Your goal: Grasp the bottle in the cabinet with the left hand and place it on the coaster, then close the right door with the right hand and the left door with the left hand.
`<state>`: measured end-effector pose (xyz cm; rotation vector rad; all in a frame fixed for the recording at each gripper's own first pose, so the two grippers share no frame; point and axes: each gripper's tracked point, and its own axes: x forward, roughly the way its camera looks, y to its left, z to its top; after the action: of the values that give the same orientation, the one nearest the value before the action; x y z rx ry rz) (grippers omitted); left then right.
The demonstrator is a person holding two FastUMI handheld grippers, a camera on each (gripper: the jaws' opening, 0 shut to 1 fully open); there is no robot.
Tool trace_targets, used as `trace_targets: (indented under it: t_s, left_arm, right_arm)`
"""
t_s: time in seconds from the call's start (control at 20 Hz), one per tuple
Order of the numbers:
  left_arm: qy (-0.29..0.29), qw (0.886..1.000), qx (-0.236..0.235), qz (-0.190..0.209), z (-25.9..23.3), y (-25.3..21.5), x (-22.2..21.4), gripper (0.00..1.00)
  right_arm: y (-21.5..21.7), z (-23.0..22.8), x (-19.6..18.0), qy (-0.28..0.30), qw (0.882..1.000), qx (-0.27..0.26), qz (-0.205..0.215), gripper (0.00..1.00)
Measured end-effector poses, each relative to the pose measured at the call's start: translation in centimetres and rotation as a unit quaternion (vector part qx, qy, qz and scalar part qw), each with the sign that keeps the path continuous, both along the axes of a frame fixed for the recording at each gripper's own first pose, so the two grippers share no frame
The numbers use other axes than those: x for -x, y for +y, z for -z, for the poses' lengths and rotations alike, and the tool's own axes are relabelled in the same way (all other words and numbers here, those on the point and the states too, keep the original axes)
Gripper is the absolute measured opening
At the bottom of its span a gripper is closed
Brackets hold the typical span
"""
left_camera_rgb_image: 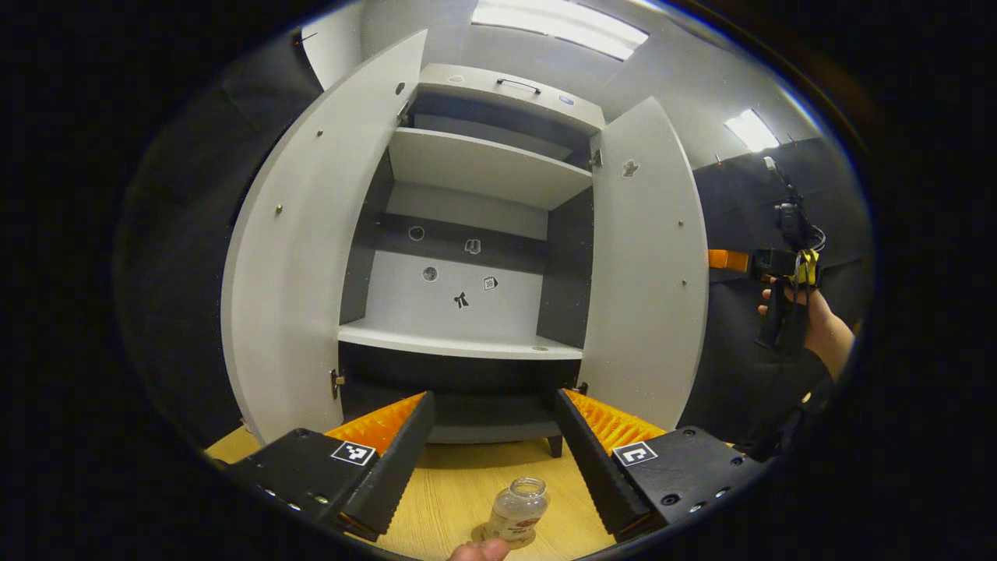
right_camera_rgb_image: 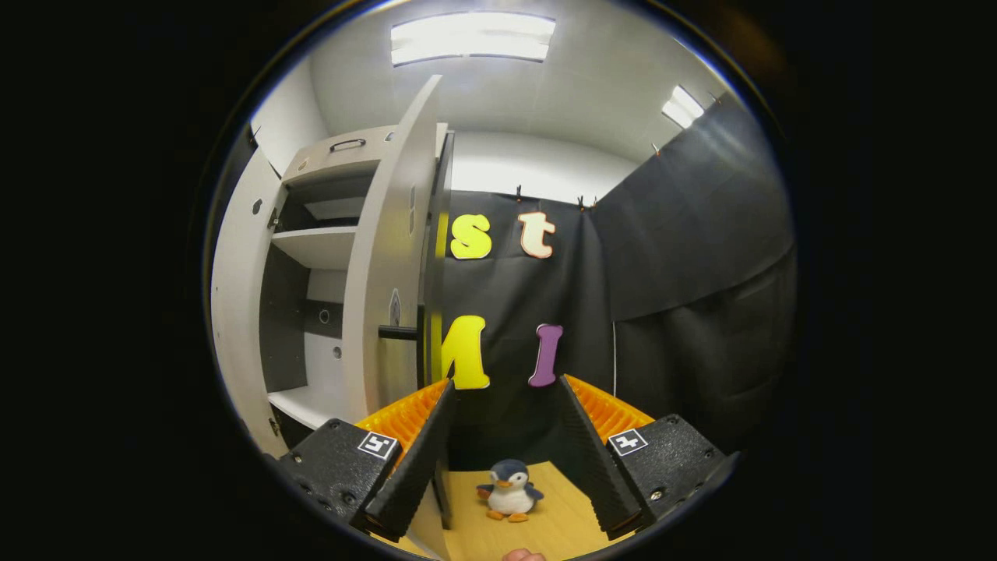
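A small clear bottle (left_camera_rgb_image: pixel 518 508) with no cap stands upright on a round coaster (left_camera_rgb_image: pixel 481 535) on the wooden table. My left gripper (left_camera_rgb_image: pixel 492 397) hangs open above and behind it, touching nothing. The grey cabinet (left_camera_rgb_image: pixel 467 234) faces me with its left door (left_camera_rgb_image: pixel 304 273) and right door (left_camera_rgb_image: pixel 642 265) both swung wide and its shelves bare. My right gripper (right_camera_rgb_image: pixel 506 386) is open, just right of the right door (right_camera_rgb_image: pixel 385 273), whose outer face and dark handle (right_camera_rgb_image: pixel 397 333) lie close to its left finger. From the left gripper view the right gripper (left_camera_rgb_image: pixel 787 265) appears far right, held by a hand.
A small penguin toy (right_camera_rgb_image: pixel 510 489) sits on the table (right_camera_rgb_image: pixel 553 522) in front of the right gripper. Black cloth walls stand behind and to the right of the cabinet. A fingertip (left_camera_rgb_image: pixel 479 552) pokes in at the table's near edge.
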<state>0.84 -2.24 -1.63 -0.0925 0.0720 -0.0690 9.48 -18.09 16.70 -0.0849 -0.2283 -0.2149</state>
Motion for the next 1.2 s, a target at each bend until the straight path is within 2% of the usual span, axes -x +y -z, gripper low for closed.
trace_targets:
  t_s: [0.05,0.1,0.25,0.35,0.6,0.65,0.7,0.75,0.8,0.85,1.0,1.1,1.15,1.2]
  left_arm:
    - [0.000,1.000,0.003,0.002,0.1,-0.1,0.1,0.99]
    - [-0.003,1.000,0.004,0.002,0.0,-0.1,0.1,0.95]
    - [-0.012,1.000,0.005,0.000,-0.1,0.2,0.2,0.95]
    - [-0.007,1.000,0.000,0.001,0.2,0.3,0.3,0.95]
    - [-0.012,1.000,-0.007,-0.009,0.0,1.4,1.1,0.95]
    - [-0.013,1.000,-0.008,-0.011,-0.1,1.6,1.1,0.99]
    - [-0.011,1.000,-0.007,-0.012,-0.1,1.8,1.2,0.99]
    - [-0.007,1.000,-0.005,-0.014,-0.2,1.9,1.1,0.95]
    - [-0.005,1.000,-0.003,-0.016,-0.3,2.1,1.2,0.99]
    - [-0.004,1.000,0.000,-0.019,-0.4,2.3,1.2,0.95]
    - [-0.004,1.000,0.005,-0.029,-0.8,2.8,1.5,0.95]
    - [-0.008,0.999,0.005,-0.032,-1.2,3.1,1.6,0.95]
    - [-0.011,0.999,0.004,-0.032,-1.4,3.1,1.6,0.99]
    - [-0.012,0.999,0.003,-0.033,-1.6,3.3,1.6,0.95]
  right_arm:
    - [0.4,0.0,0.0,-0.001,1.000,-0.002,-0.007,0.81]
    - [0.8,0.2,0.0,0.001,1.000,-0.003,-0.011,0.81]
    - [3.0,0.0,0.2,-0.005,1.000,0.022,-0.019,0.80]
    - [4.9,0.4,0.0,0.002,0.999,0.021,-0.043,0.80]
    - [11.1,1.9,-1.7,-0.007,0.991,-0.038,-0.127,0.80]
    - [12.3,2.0,-2.4,-0.006,0.989,-0.049,-0.142,0.80]
    - [12.9,2.3,-3.1,0.000,0.987,-0.062,-0.148,0.80]
    - [13.4,2.6,-3.8,0.008,0.985,-0.071,-0.155,0.80]
    - [13.9,2.9,-4.3,0.014,0.985,-0.076,-0.157,0.81]
    - [13.9,2.9,-4.4,0.016,0.985,-0.079,-0.154,0.81]
    - [13.6,2.8,-3.3,0.005,0.990,-0.057,-0.130,0.81]
    - [13.0,4.1,-1.6,0.005,0.994,-0.031,-0.107,0.81]
    - [12.9,5.0,-0.5,0.009,0.994,-0.022,-0.103,0.81]
    - [12.9,6.2,0.5,0.014,0.995,-0.015,-0.103,0.81]
